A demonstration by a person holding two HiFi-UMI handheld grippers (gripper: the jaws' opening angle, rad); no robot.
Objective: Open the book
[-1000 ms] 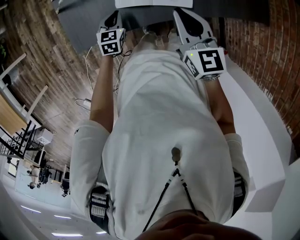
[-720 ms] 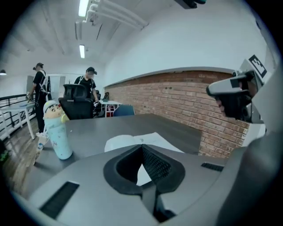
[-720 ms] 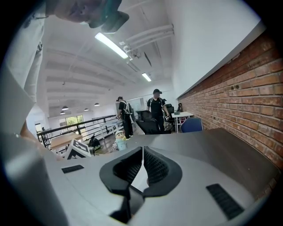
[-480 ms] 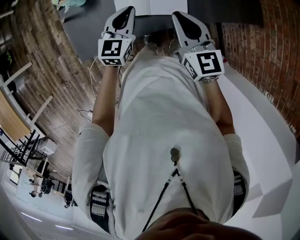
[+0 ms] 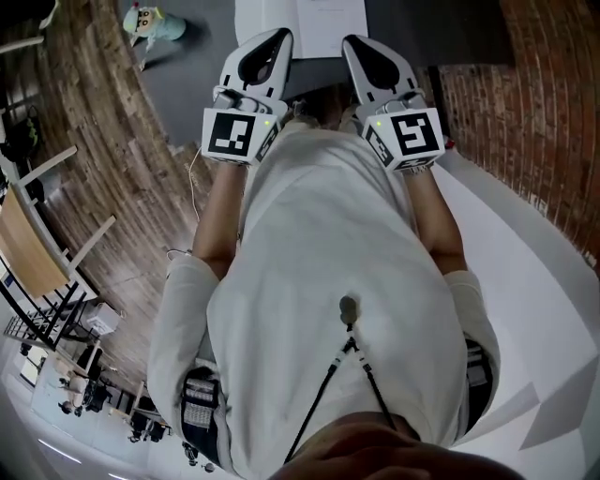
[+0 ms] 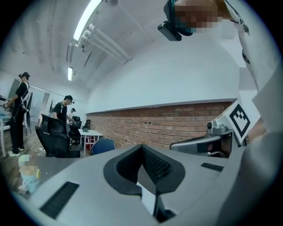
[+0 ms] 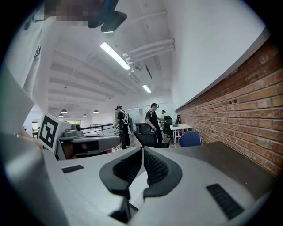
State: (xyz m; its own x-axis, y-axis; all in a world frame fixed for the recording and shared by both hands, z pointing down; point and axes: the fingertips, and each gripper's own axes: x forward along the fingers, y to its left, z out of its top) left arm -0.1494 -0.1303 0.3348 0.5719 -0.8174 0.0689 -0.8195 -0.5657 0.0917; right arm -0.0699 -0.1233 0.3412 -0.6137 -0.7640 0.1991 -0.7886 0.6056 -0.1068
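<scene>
Left gripper [image 5: 277,37]: jaws clenched together, nothing between them.
Right gripper [image 5: 355,43]: jaws clenched together, empty; beside the left gripper.
Book [image 5: 302,21]: white, flat on the table [image 5: 431,33], just past both gripper tips.
Wall [image 5: 525,112]: brick, right of the table.

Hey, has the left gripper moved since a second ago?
Yes. In the head view the left gripper has swung right toward the white book; its tip now overlaps the book's left edge.
</scene>
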